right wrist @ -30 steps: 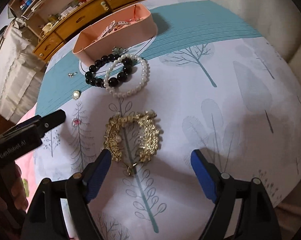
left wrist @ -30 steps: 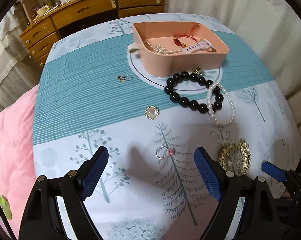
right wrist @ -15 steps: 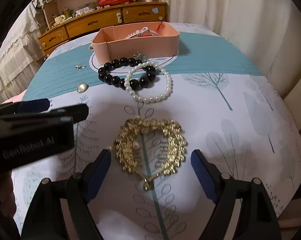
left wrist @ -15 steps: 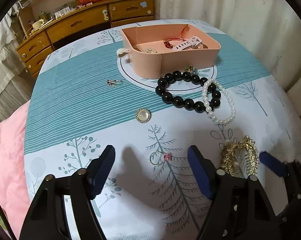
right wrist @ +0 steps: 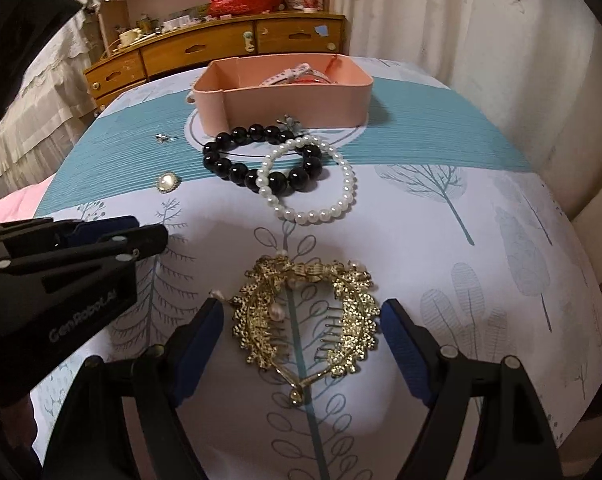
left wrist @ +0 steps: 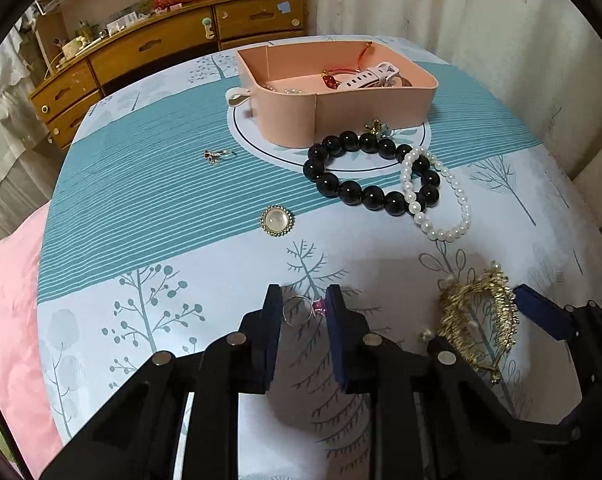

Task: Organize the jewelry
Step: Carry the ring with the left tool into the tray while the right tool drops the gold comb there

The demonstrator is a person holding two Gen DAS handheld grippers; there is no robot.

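Note:
My left gripper (left wrist: 303, 309) is shut on a silver ring with a pink stone (left wrist: 301, 309) on the tablecloth. It also shows in the right wrist view (right wrist: 101, 236) at the left. My right gripper (right wrist: 301, 328) is open, its fingers on either side of a gold leaf hair comb (right wrist: 305, 316), which also shows in the left wrist view (left wrist: 479, 316). A pink tray (left wrist: 341, 108) at the far side holds a white watch strap and red bracelet. A black bead bracelet (left wrist: 371, 174) and pearl bracelet (left wrist: 437, 196) overlap in front of it.
A round pearl brooch (left wrist: 277, 221) and a small silver ring (left wrist: 217, 155) lie on the teal stripe to the left. A small charm (left wrist: 377, 127) sits against the tray. A wooden dresser (left wrist: 161, 52) stands behind. A pink bedcover (left wrist: 9, 300) lies at left.
My left gripper has moved forward and closed its jaws on the pink-stone ring. My right gripper has come closer around the gold comb and stays open.

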